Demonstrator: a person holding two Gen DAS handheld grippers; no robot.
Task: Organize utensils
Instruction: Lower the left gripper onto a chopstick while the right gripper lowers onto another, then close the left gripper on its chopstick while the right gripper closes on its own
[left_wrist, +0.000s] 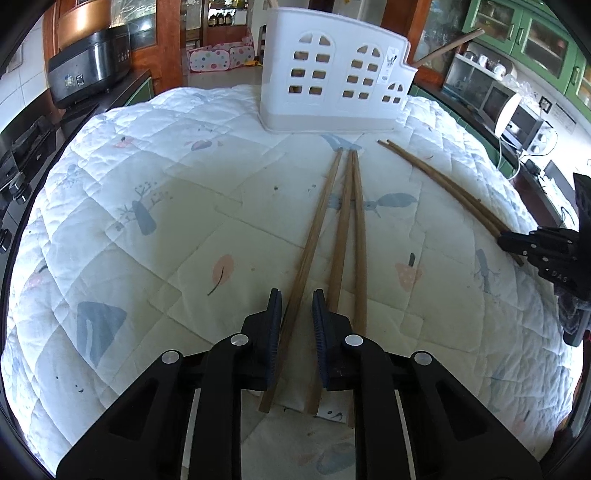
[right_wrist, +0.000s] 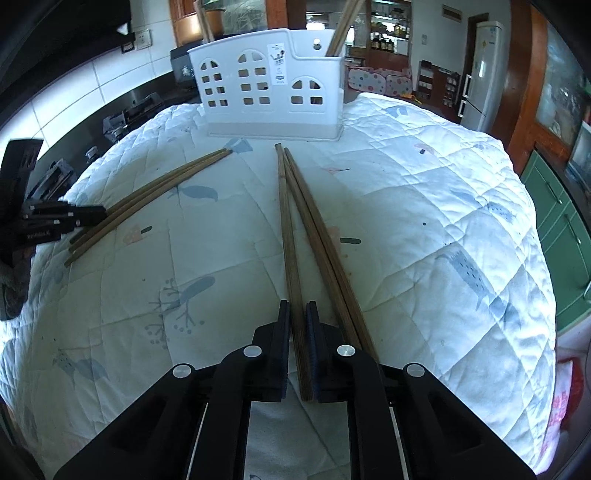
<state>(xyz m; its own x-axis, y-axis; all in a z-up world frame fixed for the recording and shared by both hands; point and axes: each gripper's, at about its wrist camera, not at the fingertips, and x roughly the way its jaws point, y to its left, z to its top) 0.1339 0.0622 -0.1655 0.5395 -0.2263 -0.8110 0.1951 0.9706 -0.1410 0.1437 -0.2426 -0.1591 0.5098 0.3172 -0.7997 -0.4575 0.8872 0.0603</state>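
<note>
Two groups of brown wooden chopsticks lie on a quilted white cloth in front of a white utensil holder (left_wrist: 332, 77) with window cut-outs, also in the right wrist view (right_wrist: 273, 85). My left gripper (left_wrist: 297, 295) is low over three chopsticks; its jaws straddle the leftmost one (left_wrist: 317, 218) with a gap on each side. My right gripper (right_wrist: 297, 306) straddles the left chopstick (right_wrist: 288, 236) of its group, jaws close around it with a slight gap. The holder holds some chopsticks (right_wrist: 341, 27) upright.
The quilted cloth (left_wrist: 147, 192) covers a rounded table. A black cooker (left_wrist: 88, 62) stands on a dark counter to the left, a microwave (left_wrist: 506, 107) and green cabinets to the right. A fridge (right_wrist: 484, 70) stands far right in the right wrist view.
</note>
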